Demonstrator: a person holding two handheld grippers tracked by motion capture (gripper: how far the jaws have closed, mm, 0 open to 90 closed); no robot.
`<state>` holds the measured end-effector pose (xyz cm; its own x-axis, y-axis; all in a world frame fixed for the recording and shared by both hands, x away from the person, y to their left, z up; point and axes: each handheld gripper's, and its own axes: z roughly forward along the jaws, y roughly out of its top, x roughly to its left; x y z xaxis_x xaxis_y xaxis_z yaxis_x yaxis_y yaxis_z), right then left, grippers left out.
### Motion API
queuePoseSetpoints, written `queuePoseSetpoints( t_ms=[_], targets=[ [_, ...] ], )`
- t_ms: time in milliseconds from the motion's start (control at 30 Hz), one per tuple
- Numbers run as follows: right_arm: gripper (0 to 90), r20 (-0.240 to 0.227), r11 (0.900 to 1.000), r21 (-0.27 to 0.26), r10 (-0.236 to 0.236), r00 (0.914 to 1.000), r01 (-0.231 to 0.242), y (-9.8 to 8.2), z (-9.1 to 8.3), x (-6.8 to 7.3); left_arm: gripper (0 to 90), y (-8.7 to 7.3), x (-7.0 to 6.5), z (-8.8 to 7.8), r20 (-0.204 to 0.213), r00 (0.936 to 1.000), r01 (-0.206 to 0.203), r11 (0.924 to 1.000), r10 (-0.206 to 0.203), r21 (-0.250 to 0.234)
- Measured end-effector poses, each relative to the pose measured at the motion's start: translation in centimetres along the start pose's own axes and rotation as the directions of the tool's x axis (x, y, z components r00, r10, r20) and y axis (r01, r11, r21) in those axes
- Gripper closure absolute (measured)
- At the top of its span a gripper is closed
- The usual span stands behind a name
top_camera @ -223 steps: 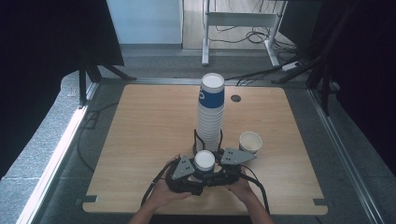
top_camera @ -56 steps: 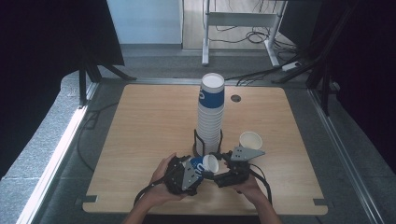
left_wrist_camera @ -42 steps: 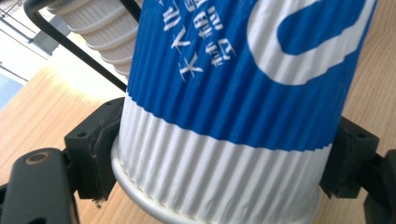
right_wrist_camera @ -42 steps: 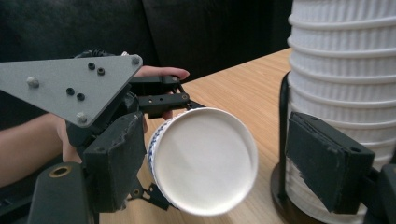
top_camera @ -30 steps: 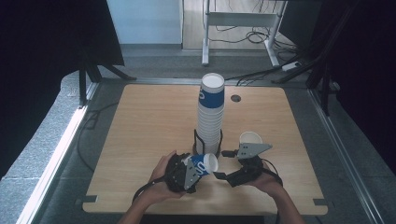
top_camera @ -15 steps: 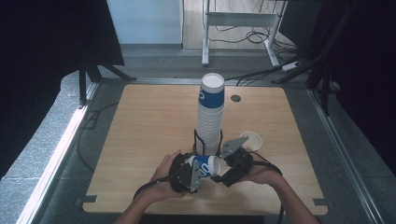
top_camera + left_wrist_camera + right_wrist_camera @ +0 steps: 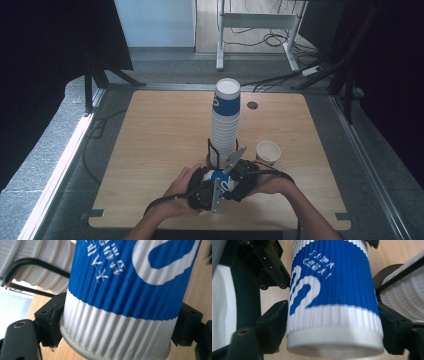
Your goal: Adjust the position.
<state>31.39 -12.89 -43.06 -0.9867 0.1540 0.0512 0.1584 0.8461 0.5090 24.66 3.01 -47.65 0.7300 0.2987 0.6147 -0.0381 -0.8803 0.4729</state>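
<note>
A ribbed blue-and-white paper cup (image 7: 220, 178) hangs on its side just above the table's near edge, held from both ends. My left gripper (image 7: 204, 189) is shut on it, and in the left gripper view both pads (image 7: 51, 320) press on the white band of the cup (image 7: 125, 290). From the right, my right gripper (image 7: 241, 179) has the same cup (image 7: 332, 290) between its jaws, its pads (image 7: 274, 325) against the cup's sides. Just behind stands a tall stack of cups (image 7: 226, 125) in a black wire holder (image 7: 212, 150).
A single white cup (image 7: 268, 151) stands upright on the wooden table (image 7: 150, 150), right of the stack. A round cable hole (image 7: 252, 105) lies at the back right. Beyond the table's edges are grey floor and dark screens.
My right gripper has come in from the right, beside the white cup, and closed around the cup that my left gripper holds. The left gripper has stayed put.
</note>
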Motion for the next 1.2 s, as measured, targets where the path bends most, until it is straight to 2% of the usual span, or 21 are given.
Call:
queuePoseSetpoints(
  t_ms=[67,100,167,200,233,267,333,400,467,567,600,700,767,800,833,867,933,1000,1033,1100,1200],
  targets=[
    [25.2,0.001,1.0,0.013,-0.003,1.0,0.003,-0.1,0.1,0.0,16.0,0.1,0.0,0.1,-0.002,0.9998,-0.018,0.9998,0.018,0.012],
    [25.6,0.002,1.0,0.017,-0.006,1.0,0.006,-0.1,0.2,0.0,15.8,0.1,-0.1,0.2,-0.001,1.0,-0.003,1.0,0.003,-0.001],
    [26.0,0.002,1.0,0.019,-0.007,1.0,0.007,-0.2,0.1,0.0,15.4,0.2,-0.1,0.2,0.003,1.0,-0.002,1.0,0.002,0.001],
    [26.3,0.0,1.0,0.019,-0.008,1.0,0.008,-0.2,0.1,0.0,15.0,0.2,-0.3,0.4,0.003,0.9997,0.025,0.9995,-0.025,-0.019],
    [26.5,-0.002,1.0,0.016,-0.01,1.0,0.01,-0.2,0.0,-0.1,14.5,0.2,-0.1,0.2,0.003,1.0,0.001,1.0,-0.001,0.001],
    [26.7,-0.002,1.0,0.01,-0.006,1.0,0.006,-0.3,0.0,-0.1,13.8,0.2,-0.1,0.2,-0.005,1.0,0.005,1.0,-0.005,-0.001],
    [26.8,0.006,1.0,-0.003,-0.012,0.9999,0.012,-0.5,-0.2,-0.1,10.2,0.2,0.1,0.1,-0.008,0.9994,0.033,0.9993,-0.033,-0.018],
    [26.8,0.02,1.0,-0.028,-0.01,0.9997,0.011,-0.8,-0.4,0.0,3.7,0.0,0.4,0.0,0.008,0.9977,0.068,0.9968,-0.067,-0.043],
    [26.8,0.036,0.998,-0.059,0.001,0.9994,0.001,-1.1,-0.7,0.0,1.5,-0.2,0.8,-0.4,0.009,0.9968,0.079,0.9951,-0.079,-0.059],
    [26.8,0.041,0.991,-0.131,0.016,0.999,-0.01,-1.7,-1.4,0.1,1.3,-0.8,1.5,-1.0,0.027,0.9894,0.144,0.9852,-0.142,-0.093],
    [26.8,0.047,0.989,-0.145,0.018,0.9987,-0.011,-1.8,-1.5,0.1,1.5,-1.0,1.7,-1.3,0.035,0.9852,0.17,0.9807,-0.168,-0.096],
    [26.8,0.073,0.978,-0.209,0.035,0.9967,-0.019,-2.3,-2.0,0.2,1.7,-1.5,2.5,-1.9,0.085,0.9674,0.247,0.9622,-0.239,-0.114],
    [26.8,0.092,0.966,-0.257,0.059,0.994,-0.034,-2.6,-2.2,0.4,2.1,-2.0,3.0,-2.2,0.125,0.9466,0.313,0.9404,-0.297,-0.133],
    [26.8,0.1,0.96,-0.279,0.065,0.9929,-0.035,-2.8,-2.3,0.5,2.6,-2.3,3.3,-2.3,0.154,0.9279,0.362,0.9206,-0.34,-0.148],
    [26.8,0.104,0.951,-0.307,0.069,0.9922,-0.034,-2.9,-2.4,0.6,3.0,-2.4,3.4,-2.4,0.172,0.9157,0.389,0.9078,-0.363,-0.156],
    [26.8,0.11,0.945,-0.325,0.071,0.9914,-0.031,-3.0,-2.4,0.8,3.4,-2.7,3.7,-2.4,0.202,0.8924,0.437,0.8835,-0.404,-0.167],
    [26.8,0.119,0.929,-0.369,0.086,0.9892,-0.036,-3.3,-2.5,1.1,4.3,-3.2,4.1,-2.5,0.238,0.86,0.496,0.8502,-0.452,-0.178],
    [26.8,0.122,0.917,-0.396,0.1,0.9874,-0.044,-3.5,-2.5,1.2,5.4,-3.4,4.3,-2.4,0.253,0.8378,0.531,0.8298,-0.484,-0.172],
    [26.8,0.124,0.908,-0.415,0.11,0.9862,-0.049,-3.7,-2.4,1.3,5.6,-3.6,4.4,-2.3,0.248,0.8303,0.543,0.8256,-0.499,-0.155],
    [26.8,0.113,0.885,-0.46,0.139,0.9838,-0.072,-4.0,-2.4,1.4,6.1,-3.7,4.5,-2.1,0.243,0.8266,0.548,0.8244,-0.508,-0.142],
    [26.8,0.108,0.854,-0.512,0.17,0.9795,-0.092,-4.4,-2.3,1.7,6.1,-3.9,4.5,-2.0,0.255,0.8142,0.564,0.8146,-0.522,-0.135]
  ],
)
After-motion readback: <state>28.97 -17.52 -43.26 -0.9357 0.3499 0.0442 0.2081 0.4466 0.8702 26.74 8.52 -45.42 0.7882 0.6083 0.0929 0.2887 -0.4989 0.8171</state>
